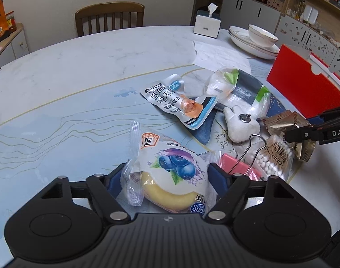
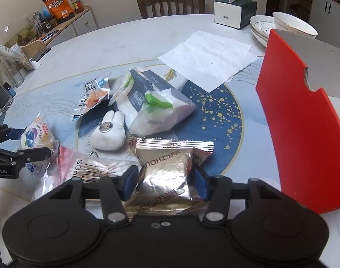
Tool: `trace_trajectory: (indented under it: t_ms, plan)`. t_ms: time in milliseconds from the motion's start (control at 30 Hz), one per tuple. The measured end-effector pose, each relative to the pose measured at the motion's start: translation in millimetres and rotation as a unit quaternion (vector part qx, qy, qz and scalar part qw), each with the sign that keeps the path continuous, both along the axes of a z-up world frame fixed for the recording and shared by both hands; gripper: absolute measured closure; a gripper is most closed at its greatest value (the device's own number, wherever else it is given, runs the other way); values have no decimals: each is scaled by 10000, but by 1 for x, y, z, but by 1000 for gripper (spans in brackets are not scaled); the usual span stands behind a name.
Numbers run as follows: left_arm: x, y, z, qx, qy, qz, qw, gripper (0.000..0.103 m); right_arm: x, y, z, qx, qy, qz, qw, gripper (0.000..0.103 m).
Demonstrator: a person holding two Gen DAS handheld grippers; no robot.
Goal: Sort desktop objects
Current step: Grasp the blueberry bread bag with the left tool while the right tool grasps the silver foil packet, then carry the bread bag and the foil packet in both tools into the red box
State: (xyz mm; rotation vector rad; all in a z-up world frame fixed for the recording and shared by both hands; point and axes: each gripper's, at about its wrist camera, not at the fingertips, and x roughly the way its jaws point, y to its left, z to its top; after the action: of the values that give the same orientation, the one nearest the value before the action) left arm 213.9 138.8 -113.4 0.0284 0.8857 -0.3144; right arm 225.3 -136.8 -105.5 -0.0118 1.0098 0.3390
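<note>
**Both grippers close in on wrapped snacks**

Left wrist view: the left gripper (image 1: 167, 174) sits low over the table (image 1: 80, 71), its blue pads (image 1: 216, 175) on either side of a blueberry cake pack (image 1: 170, 174). The pack fills the gap between the jaws; the pads meet the clear wrapper edges on both sides, so the jaws grip the pack. Beyond it, toward the table's middle, lie a chicken pouch (image 1: 181, 99), a tissue pack (image 1: 239, 89), a white plush (image 1: 241, 122) and a swab bag (image 1: 270, 156). A red box (image 1: 304, 84) stands at the right edge, with bowls (image 1: 259, 40) behind it. The right gripper (image 1: 290, 135) reaches in from the right.

Right wrist view: the right gripper (image 2: 166, 183) straddles a gold foil pouch (image 2: 167, 176) at the near edge. The pouch lies between the blue pads, which press its crumpled sides: the jaws grip it. The swab bag (image 2: 98, 168) lies just left of the pouch, the plush (image 2: 109, 134) and tissue pack (image 2: 152, 105) beyond. The red box (image 2: 304, 122) stands to the right. At the left edge, the left gripper (image 2: 28, 144) holds the cake pack (image 2: 35, 136).
</note>
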Motion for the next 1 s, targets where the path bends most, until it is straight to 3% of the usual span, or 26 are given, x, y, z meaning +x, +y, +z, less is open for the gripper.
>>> trace_trajectory:
  t_ms: [233,500,1000]
  plan:
    - [-5,1,4,-118,-73,94,9999,37,-2,-5,2,-12,-12,-71,10000,57]
    - [-15,4,10,-272,-83,260,9993,38,-11,-11,16,17,-134,-181,9997,59]
    - [-44,-7,52,-535,-374,332,9973,38,-40,-25,58,251,-471,-316,9981,59]
